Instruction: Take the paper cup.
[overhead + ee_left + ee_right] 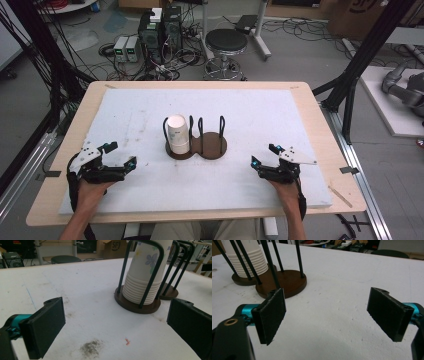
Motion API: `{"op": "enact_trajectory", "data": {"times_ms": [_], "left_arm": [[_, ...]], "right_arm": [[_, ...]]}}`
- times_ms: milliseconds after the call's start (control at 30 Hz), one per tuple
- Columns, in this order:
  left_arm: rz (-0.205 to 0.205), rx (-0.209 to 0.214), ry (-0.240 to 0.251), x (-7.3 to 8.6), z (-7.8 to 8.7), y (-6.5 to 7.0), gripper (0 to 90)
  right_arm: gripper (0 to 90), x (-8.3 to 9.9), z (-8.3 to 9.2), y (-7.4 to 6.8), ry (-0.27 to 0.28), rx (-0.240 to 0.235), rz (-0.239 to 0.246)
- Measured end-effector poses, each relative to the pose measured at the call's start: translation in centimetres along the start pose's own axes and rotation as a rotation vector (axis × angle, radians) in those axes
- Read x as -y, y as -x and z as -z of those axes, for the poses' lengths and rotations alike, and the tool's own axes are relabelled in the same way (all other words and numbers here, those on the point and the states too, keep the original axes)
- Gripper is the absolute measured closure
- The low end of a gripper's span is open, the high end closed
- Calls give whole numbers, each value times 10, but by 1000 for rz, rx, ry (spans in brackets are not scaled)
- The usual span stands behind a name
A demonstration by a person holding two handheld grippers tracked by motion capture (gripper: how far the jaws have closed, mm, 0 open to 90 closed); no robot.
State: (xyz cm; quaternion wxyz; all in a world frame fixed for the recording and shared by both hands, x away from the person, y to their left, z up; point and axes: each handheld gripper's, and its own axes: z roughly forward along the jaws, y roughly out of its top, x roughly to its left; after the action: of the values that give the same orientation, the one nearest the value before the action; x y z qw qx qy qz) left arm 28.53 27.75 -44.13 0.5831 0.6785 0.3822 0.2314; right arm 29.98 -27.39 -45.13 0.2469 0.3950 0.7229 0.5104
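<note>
While we hold both claws low over tabletop [125,115], left claw [120,155] and right claw [263,155] gape wide, empty. Cup stack [178,134] sits in rack [210,146], ahead, between claws. Likely start; next move probably reach toward cups.

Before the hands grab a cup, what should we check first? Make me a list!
1. Left tool open wide enough: ok, its jaws stand apart with nothing between them.
2. Right tool open: ok, jaws apart and holding nothing.
3. Cup stack sits upside down inside the left ring of the holder: ok.
4. Right ring of the holder free for a cup: ok, its brown base is bare.
5. White mat free of things between tools and holder: ok, only smudges.
6. Whether the top cup will slip off the stack easily: cannot tell.
</note>
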Motion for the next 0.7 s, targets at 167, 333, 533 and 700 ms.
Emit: {"op": "enact_trajectory", "data": {"times_ms": [167,333,533,700], "left_arm": [[-33,16,13,-25,4,2,18],[-64,42,11,-44,4,4,18],[-117,102,-8,-76,2,5,18],[-126,126,4,-101,-1,4,18]], "right_arm": [[158,0,0,1,4,-4,-7],[158,0,1,1,7,-4,-6],[159,1,1,1,11,-4,-4],[158,1,1,1,10,-7,-5]]}}
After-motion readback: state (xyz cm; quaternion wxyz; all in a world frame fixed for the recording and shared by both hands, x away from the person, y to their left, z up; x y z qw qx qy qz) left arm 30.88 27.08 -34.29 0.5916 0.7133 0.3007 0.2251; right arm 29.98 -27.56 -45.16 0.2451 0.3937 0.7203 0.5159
